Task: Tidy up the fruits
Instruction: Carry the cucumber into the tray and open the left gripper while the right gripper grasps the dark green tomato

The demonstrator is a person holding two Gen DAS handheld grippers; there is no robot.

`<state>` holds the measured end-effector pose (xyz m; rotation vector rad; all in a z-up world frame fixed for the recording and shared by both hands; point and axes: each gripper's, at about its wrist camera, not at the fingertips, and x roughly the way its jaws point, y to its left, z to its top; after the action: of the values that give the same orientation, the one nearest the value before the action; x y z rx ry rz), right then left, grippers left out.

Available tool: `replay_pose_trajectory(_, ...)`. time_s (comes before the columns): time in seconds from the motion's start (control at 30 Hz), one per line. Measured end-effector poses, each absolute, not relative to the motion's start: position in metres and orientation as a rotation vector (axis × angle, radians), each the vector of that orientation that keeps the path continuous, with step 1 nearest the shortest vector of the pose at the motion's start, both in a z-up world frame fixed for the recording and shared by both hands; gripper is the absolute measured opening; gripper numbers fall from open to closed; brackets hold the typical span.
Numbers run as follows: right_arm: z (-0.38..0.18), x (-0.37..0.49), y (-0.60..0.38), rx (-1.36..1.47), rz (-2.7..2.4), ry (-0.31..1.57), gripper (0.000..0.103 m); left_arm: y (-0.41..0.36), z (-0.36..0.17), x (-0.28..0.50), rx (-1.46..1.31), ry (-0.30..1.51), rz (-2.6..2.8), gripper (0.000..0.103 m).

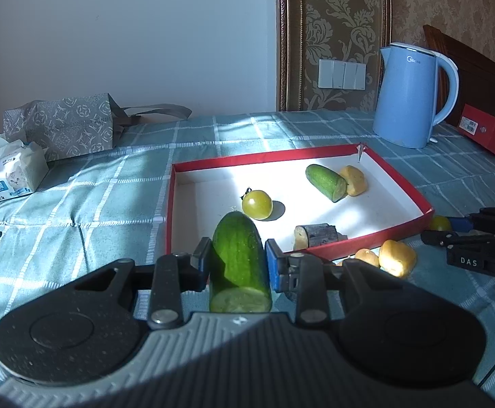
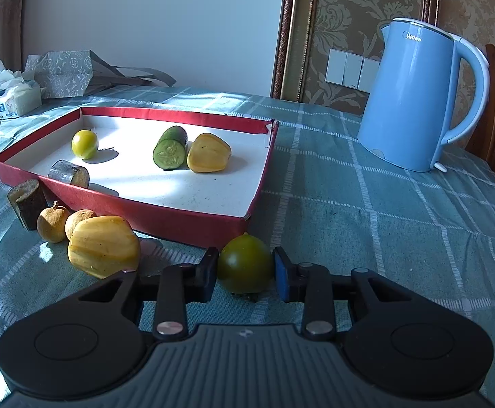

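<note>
The left claw squeezes a short green cucumber piece, held above the checked cloth just before the red cardboard tray. The right claw hugs a dark green tomato, maybe touching, ready to lift it in.

The blue kettle carries the brand "Midea" near its top. The right gripper, seen from the left wrist, has a label "DAS". The tissue pack shows Chinese characters, not clearly readable.
</note>
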<state>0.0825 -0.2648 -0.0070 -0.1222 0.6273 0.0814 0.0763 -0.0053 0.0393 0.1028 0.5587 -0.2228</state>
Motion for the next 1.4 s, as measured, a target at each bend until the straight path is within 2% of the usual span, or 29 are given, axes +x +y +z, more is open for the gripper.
replay_pose_trajectory(0.73, -0.001, 0.066, -0.309, 0.140, 0.102, 0.522, 0.033, -0.016, 0.001, 0.231, 0.111, 0.656, -0.141, 0.030)
replay_pose_trajectory(1.1, -0.001, 0.065, -0.310, 0.152, 0.102, 0.518, 0.033, -0.019, 0.009, 0.238, 0.104, 0.617, -0.122, 0.030)
replay_pose_trajectory(1.3, 0.000, 0.065, -0.310, 0.142, 0.084, 0.511, 0.033, -0.014, 0.027, 0.205, 0.085, 0.569, -0.120, 0.030)
replay_pose_trajectory(1.4, 0.005, 0.063, -0.308, 0.139, 0.084, 0.501, 0.033, -0.008, 0.030, 0.177, 0.035, 0.540, -0.100, 0.042)
